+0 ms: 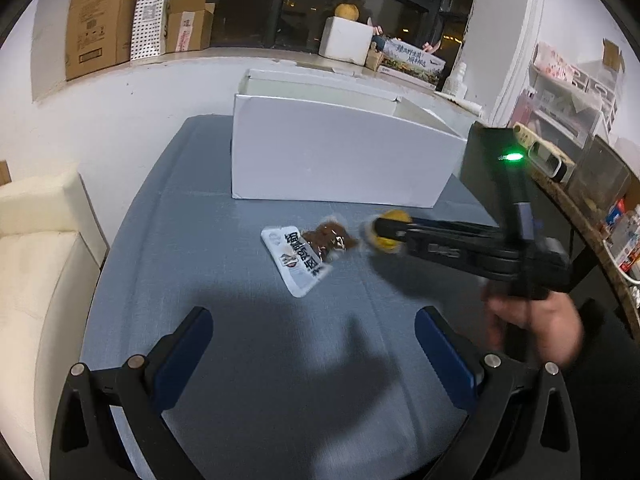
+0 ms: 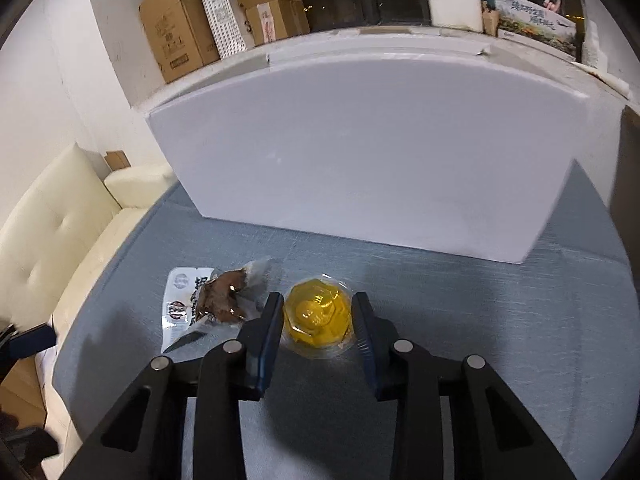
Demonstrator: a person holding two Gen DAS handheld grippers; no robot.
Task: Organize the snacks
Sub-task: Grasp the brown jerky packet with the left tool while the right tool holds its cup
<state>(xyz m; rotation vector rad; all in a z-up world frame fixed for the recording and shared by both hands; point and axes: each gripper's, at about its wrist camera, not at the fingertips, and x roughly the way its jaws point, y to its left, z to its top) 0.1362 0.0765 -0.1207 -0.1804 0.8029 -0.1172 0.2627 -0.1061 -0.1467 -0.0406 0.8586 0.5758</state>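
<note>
A yellow jelly cup [image 2: 318,320] sits between the fingers of my right gripper [image 2: 318,304], which are closed against its sides. In the left wrist view the cup [image 1: 386,236] shows at the right gripper's [image 1: 380,234] tip, low over the blue-grey table [image 1: 240,360]. A white snack packet with black print [image 1: 298,258] lies on the table with a brown clear-wrapped snack [image 1: 330,240] on it; both also show in the right wrist view [image 2: 180,300] [image 2: 224,296]. A big white box [image 1: 340,156] stands behind, open on top. My left gripper [image 1: 314,340] is open and empty, short of the packets.
A cream sofa [image 1: 36,240] is at the left of the table. Cardboard boxes [image 1: 104,20] and a white foam box [image 1: 346,40] stand on the window sill behind. A cluttered counter [image 1: 580,200] runs along the right.
</note>
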